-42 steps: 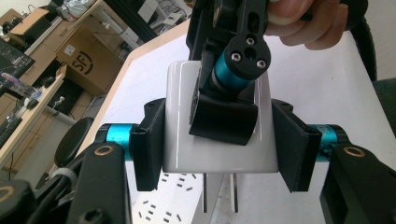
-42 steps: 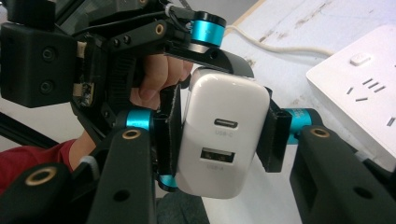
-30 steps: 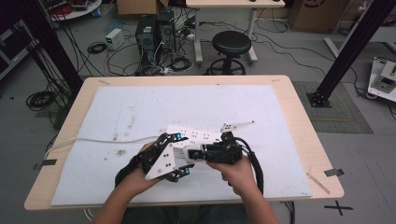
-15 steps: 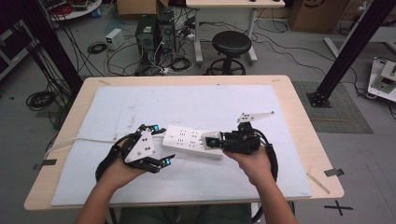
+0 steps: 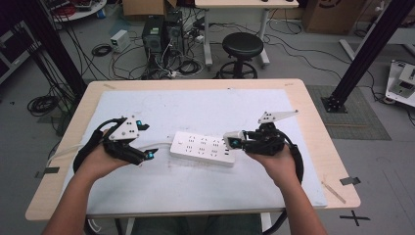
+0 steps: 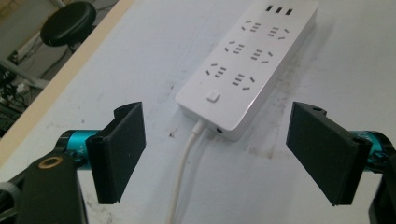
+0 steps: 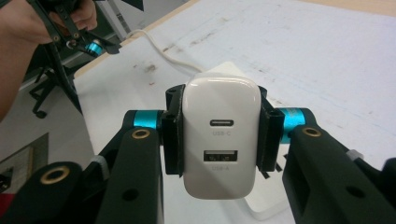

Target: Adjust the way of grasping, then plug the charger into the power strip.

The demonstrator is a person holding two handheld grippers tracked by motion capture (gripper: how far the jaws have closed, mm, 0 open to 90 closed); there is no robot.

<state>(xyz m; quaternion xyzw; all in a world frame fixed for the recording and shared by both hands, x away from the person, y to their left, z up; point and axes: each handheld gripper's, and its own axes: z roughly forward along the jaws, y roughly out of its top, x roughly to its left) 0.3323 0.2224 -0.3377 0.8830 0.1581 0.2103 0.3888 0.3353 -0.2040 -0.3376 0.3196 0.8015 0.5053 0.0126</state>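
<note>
Clamping one white charger [image 7: 220, 140], right hand-held gripper [image 7: 219, 135], left hand-held gripper [image 6: 219, 154] released, one power strip [image 5: 202, 148] between.

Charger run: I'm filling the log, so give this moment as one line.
right tool: shut on charger | left tool: open, jaws just widened, nothing between | strip: flat on mat

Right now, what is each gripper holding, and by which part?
Right gripper: white USB charger, clamped by its two side faces. Left gripper: nothing, jaws open short of the power strip.
</note>
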